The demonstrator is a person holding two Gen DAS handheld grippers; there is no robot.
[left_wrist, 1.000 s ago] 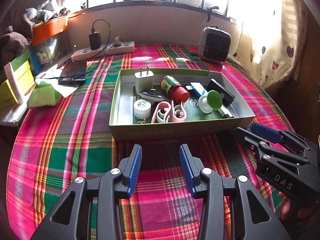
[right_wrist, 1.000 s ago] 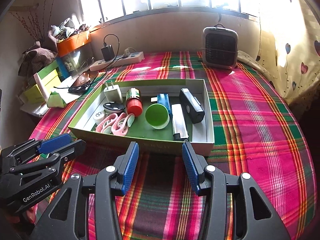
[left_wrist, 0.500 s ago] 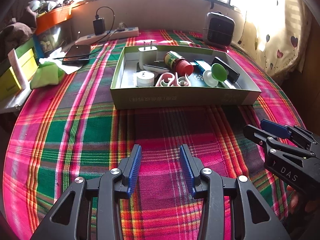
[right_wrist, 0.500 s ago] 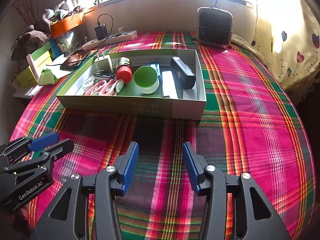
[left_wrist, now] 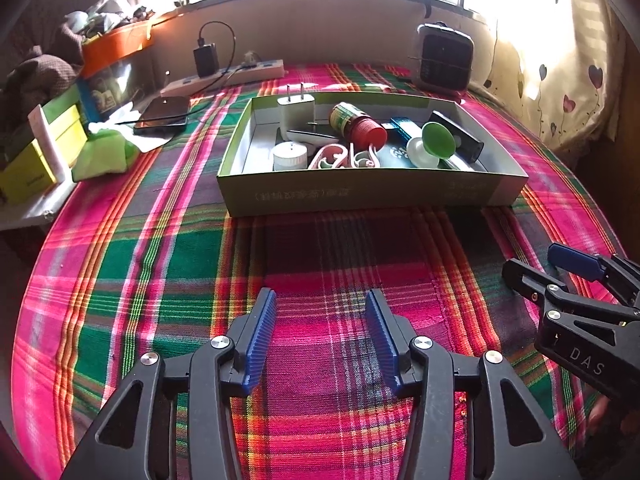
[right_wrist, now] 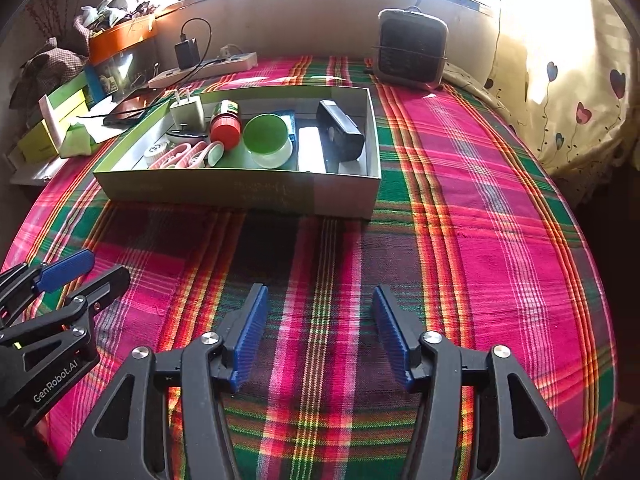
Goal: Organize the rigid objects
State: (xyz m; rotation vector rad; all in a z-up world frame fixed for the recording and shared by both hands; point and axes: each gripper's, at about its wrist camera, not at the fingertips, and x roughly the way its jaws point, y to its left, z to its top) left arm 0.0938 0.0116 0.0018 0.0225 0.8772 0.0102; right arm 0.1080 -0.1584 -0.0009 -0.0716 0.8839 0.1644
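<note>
Since a second ago I have drawn both tools back from the box (left_wrist: 372, 196), now farther off on the plaid desk (left_wrist: 160, 280). Left tool (left_wrist: 320, 336) and right tool (right_wrist: 318, 332) are spreading, nothing between them. The objects already sit boxed; I'd approach slowly, jaws wide.

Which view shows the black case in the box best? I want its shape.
The right wrist view: the black case lies unobstructed by the box's right wall. In the left wrist view the green lid hides most of it.
</note>
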